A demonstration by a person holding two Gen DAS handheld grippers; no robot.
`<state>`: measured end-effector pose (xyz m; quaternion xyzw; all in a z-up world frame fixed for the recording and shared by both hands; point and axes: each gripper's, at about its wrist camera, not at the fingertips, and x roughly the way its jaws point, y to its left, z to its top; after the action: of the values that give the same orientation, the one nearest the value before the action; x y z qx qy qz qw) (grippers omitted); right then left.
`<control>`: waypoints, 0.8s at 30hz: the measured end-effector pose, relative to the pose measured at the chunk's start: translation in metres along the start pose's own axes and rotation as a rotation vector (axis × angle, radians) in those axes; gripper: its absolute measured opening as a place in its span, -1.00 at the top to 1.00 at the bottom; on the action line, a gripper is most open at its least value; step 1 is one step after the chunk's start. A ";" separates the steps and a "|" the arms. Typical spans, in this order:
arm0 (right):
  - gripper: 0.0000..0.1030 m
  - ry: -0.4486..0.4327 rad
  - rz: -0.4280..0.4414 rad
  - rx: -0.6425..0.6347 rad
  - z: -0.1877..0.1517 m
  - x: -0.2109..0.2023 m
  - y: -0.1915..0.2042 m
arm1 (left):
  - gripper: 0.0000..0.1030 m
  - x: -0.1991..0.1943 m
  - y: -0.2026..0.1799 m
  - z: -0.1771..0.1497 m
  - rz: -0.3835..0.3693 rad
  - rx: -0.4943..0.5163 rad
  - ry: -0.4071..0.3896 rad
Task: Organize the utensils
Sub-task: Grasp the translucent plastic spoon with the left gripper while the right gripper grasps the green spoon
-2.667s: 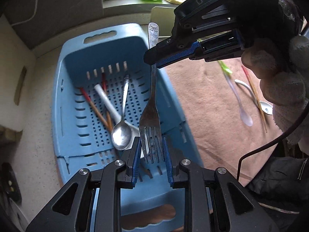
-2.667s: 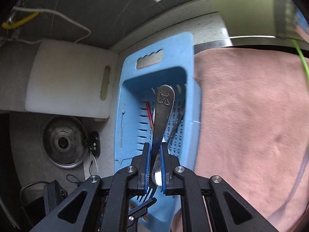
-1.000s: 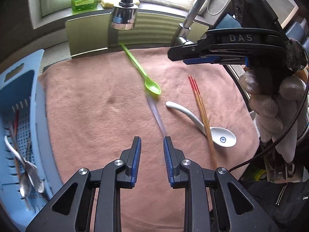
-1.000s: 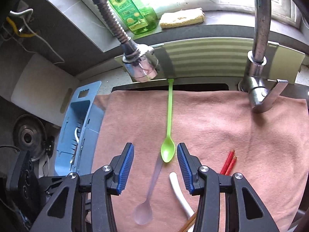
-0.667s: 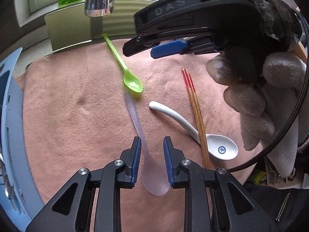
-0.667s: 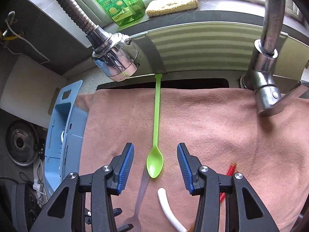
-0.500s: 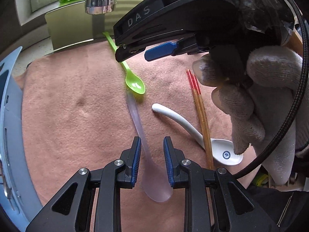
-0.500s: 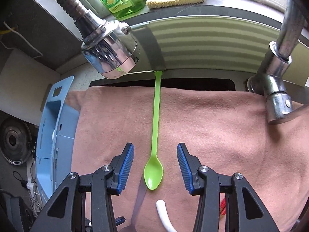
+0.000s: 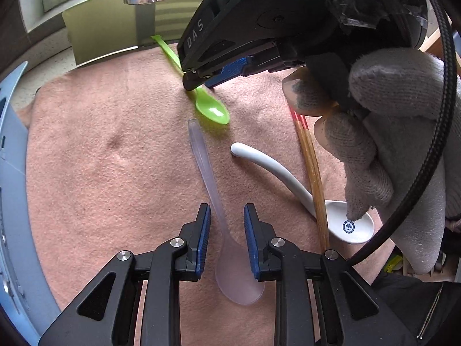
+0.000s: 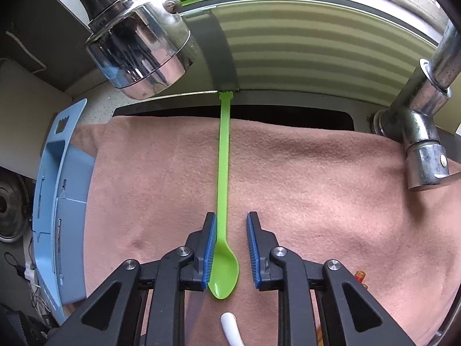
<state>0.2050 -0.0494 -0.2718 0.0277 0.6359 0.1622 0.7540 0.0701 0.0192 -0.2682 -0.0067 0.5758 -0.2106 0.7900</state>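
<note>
On the pink towel a clear plastic spoon lies between the jaws of my left gripper. Those jaws stand apart, with a gap on each side of the spoon's neck. My right gripper straddles the neck of a green plastic spoon, and its jaws are closing. The left pad is at the spoon and the right pad is still clear of it. The left wrist view shows the right gripper low over the green spoon, held by a gloved hand.
A white ceramic spoon and red-tipped chopsticks lie on the towel to the right. A blue slotted basket sits past the towel's left edge. The chrome spray head hangs over the back, with the faucet base at right.
Both grippers have come down close to the towel. The right jaws have narrowed around the green spoon. The left gripper has slid along the clear spoon toward its bowl.
</note>
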 end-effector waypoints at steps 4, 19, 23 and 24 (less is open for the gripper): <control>0.83 0.011 0.009 0.015 -0.003 -0.001 -0.006 | 0.57 0.009 -0.004 0.004 0.035 -0.001 0.012; 0.88 0.069 0.075 0.031 -0.028 -0.010 -0.023 | 0.87 0.007 0.007 -0.004 0.114 -0.081 -0.020; 0.88 0.081 0.074 0.012 -0.035 -0.013 -0.027 | 0.87 0.000 0.017 -0.007 0.176 -0.111 -0.030; 0.88 0.085 0.074 0.011 -0.038 -0.014 -0.028 | 0.87 0.000 0.016 -0.008 0.180 -0.112 -0.028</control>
<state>0.1722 -0.0862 -0.2729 0.0484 0.6667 0.1873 0.7198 0.0679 0.0359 -0.2754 -0.0020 0.5737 -0.1059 0.8122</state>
